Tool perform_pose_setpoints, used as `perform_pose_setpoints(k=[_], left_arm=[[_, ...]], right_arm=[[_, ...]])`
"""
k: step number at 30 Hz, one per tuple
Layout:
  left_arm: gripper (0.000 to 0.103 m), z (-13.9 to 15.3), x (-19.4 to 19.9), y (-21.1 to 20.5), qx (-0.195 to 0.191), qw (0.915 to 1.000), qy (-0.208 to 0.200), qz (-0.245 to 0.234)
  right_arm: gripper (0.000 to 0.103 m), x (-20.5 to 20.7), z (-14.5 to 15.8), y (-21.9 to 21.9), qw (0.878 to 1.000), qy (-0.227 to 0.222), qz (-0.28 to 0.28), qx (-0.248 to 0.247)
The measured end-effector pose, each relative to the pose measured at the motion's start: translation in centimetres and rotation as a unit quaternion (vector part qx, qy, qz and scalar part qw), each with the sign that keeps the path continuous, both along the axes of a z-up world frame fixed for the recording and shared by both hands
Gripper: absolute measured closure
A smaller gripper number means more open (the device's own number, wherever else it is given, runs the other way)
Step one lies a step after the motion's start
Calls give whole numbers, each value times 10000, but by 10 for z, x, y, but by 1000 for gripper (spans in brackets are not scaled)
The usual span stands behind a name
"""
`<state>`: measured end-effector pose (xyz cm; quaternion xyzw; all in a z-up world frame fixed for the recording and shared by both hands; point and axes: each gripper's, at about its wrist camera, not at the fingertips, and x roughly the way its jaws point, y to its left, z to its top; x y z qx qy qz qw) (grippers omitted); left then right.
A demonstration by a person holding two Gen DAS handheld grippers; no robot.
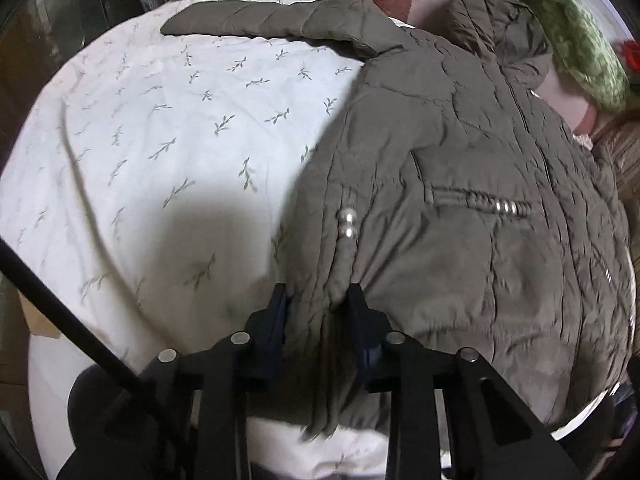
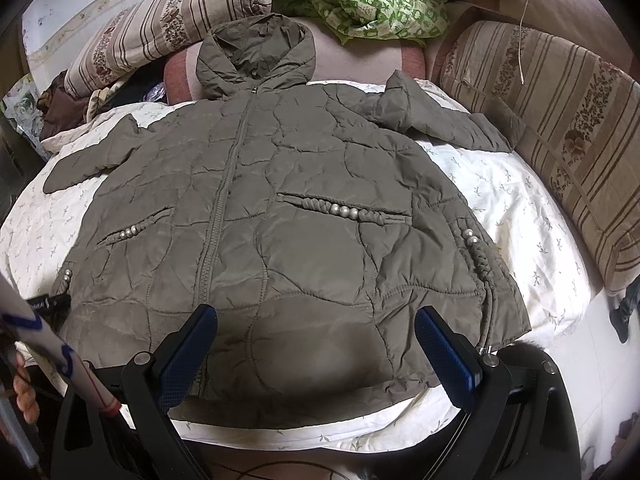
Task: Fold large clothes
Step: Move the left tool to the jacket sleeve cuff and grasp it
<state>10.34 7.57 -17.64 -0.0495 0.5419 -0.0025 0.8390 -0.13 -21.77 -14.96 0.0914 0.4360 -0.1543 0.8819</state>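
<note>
- The left tongs (image 1: 318, 300) are nearest the camera. They are squeezed onto the left bottom edge of the jacket (image 1: 460, 208), and a puffy fold of cloth is bunched between the two black fingers.
- The right tongs (image 2: 316, 344) hang over the near hem, in the middle. They are wide apart and hold nothing. The blue pads (image 2: 440, 350) are up above the cloth, not on it.
- The bed (image 1: 160, 128) is the biggest thing. It has a white sheet with little leaf prints.
- The jacket lies flat on the bed, front side up and zipped. Its hood (image 2: 256, 52) is at the far end and the hem is near. One sleeve (image 2: 86, 160) sticks out to the left and the other sleeve (image 2: 436, 116) to the right.
- Striped pillows (image 2: 560, 136) sit at the far and right sides. A green blanket (image 2: 360, 0) is heaped at the far end.
- Rows of small silver beads (image 2: 344, 211) sit by the pockets.
- I think the jacket is soft, puffy and light. Its smooth cloth may slip, so a thick pinch at the edge holds best.
- Good spots to grab are the hem corners and the sleeve ends. Stay off the beads, as they are hard and could slip out.
</note>
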Motion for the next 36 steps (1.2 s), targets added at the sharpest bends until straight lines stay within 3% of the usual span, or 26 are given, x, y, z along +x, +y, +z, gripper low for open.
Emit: perform_pose_setpoints(k=[6, 9, 11, 14, 17, 24, 32, 36], left_arm=[[76, 18, -14, 8, 191, 9997, -148, 101], [66, 37, -16, 18, 185, 9989, -388, 209], [53, 49, -14, 25, 282, 9977, -545, 294], [46, 65, -7, 40, 329, 9956, -787, 393], [45, 76, 10, 61, 178, 9951, -837, 486], [44, 107, 41, 86, 562, 9889, -1207, 653], [41, 123, 85, 113, 378, 9875, -1305, 804], [41, 122, 116, 133, 76, 9878, -1264, 907]], right_arm=[[2, 1, -1, 3, 10000, 8, 74, -23], [2, 1, 3, 5, 9998, -71, 124, -98], [2, 3, 6, 6, 9997, -135, 156, -149], [2, 7, 12, 7, 9991, -250, 207, -257], [2, 12, 18, 8, 9985, -376, 250, -306], [2, 31, 29, 18, 9973, -407, 521, -321], [2, 57, 29, 44, 9937, -307, 1018, -352], [2, 76, 30, 64, 9890, -313, 1390, -408]])
